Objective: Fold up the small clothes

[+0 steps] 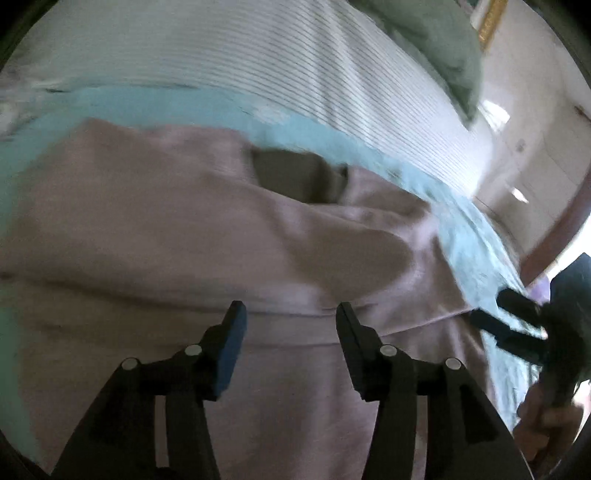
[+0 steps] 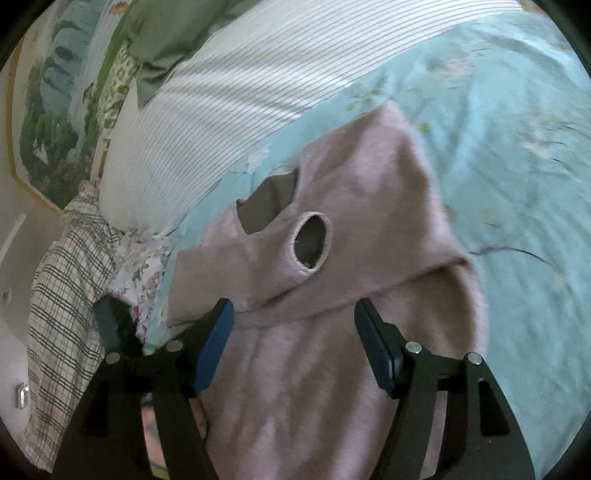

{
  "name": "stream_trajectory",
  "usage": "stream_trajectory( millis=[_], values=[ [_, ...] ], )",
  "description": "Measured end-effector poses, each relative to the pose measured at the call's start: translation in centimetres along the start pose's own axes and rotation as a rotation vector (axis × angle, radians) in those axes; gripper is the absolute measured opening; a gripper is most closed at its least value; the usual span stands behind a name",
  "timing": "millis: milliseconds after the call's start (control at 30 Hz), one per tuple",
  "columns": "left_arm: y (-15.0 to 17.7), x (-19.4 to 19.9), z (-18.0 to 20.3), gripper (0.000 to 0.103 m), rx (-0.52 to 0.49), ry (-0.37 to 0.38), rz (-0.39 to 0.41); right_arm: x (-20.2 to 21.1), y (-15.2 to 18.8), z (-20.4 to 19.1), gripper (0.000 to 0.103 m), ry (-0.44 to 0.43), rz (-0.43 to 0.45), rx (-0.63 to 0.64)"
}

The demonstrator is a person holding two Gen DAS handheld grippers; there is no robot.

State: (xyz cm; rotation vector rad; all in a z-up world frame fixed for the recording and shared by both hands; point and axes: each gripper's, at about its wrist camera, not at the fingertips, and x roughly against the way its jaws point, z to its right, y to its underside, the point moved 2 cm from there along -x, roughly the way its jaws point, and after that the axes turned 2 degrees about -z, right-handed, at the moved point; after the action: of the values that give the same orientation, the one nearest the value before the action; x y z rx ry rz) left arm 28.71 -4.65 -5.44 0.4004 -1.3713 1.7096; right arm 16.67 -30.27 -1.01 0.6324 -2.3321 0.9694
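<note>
Left wrist view: left gripper (image 1: 291, 314) spread wide, nothing between the jaws, blue pad visible on its left finger. Pink garment (image 1: 177, 229) directly ahead and beneath, filling most of the frame, blurred, with a dark opening (image 1: 299, 179) ahead and slightly right. Beyond the garment, light blue floral bedspread (image 1: 155, 103), then a striped white cover (image 1: 258, 48), and a green pillow (image 1: 432, 40) far ahead to the right. Seen only here: right gripper (image 1: 502, 314) at the far right edge, its hand (image 1: 546, 421) wrapped round the handle, jaw gap impossible to judge from this angle; pale wall and doorway behind it.

Right wrist view: right gripper (image 2: 295, 314) also spread wide, gripping nothing, blue pads on both fingers. Garment (image 2: 332, 369) passing between and under the fingers, folded edge just ahead, lying on the bedspread (image 2: 498, 147). Seen only here: a round sleeve hole (image 2: 312, 240) ahead, beside the larger dark opening (image 2: 266, 206); a plaid cloth (image 2: 62, 295) to the left; a small floral cloth (image 2: 144, 269) beside it; a landscape picture (image 2: 62, 92) far left. Striped cover (image 2: 229, 103) and pillow (image 2: 166, 33) ahead left.

No readable writing or labels in either view.
</note>
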Motion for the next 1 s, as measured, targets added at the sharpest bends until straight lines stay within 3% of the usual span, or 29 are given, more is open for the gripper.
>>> stream_trajectory(
  millis=[167,300,333,367,400,467,600,733,867,1000],
  values=[
    [0.7,4.8,-8.0,0.051,0.149,-0.213,0.125,-4.4,-1.9,-0.4,0.069,0.069,-0.020,0.014],
    [1.3,4.9,-12.8,0.049,0.267,-0.241,0.110,-8.8,-3.2,0.1,0.069,0.144,-0.083,0.011],
    [1.3,4.5,-13.7,0.049,0.285,-0.245,0.099,-9.8,-3.3,0.0,0.060,0.147,-0.098,0.016],
    [1.3,4.2,-14.4,0.049,0.304,-0.243,0.087,-10.6,-3.5,-0.3,0.042,0.163,-0.101,0.036],
    [1.2,3.9,-14.6,0.049,0.316,-0.234,0.080,-11.0,-3.8,-0.7,0.005,0.160,-0.106,0.046],
    [0.8,3.5,-15.5,0.049,0.343,-0.221,0.075,-10.7,-4.9,-2.1,0.005,0.076,-0.084,0.045],
    [-0.1,3.1,-15.4,0.049,0.334,-0.243,0.079,-4.7,-7.7,-4.8,0.004,0.020,0.095,0.112],
    [-0.1,2.8,-15.6,0.049,0.338,-0.250,0.083,0.6,-9.1,-2.6,0.004,0.077,0.220,0.094],
    [0.0,2.9,-15.0,0.049,0.313,-0.279,0.087,0.8,-8.1,3.0,0.004,0.187,0.166,0.023],
    [0.4,3.9,-15.7,0.049,0.351,-0.278,0.115,-1.1,-6.6,5.7,0.004,0.246,0.091,-0.001]
  ],
)
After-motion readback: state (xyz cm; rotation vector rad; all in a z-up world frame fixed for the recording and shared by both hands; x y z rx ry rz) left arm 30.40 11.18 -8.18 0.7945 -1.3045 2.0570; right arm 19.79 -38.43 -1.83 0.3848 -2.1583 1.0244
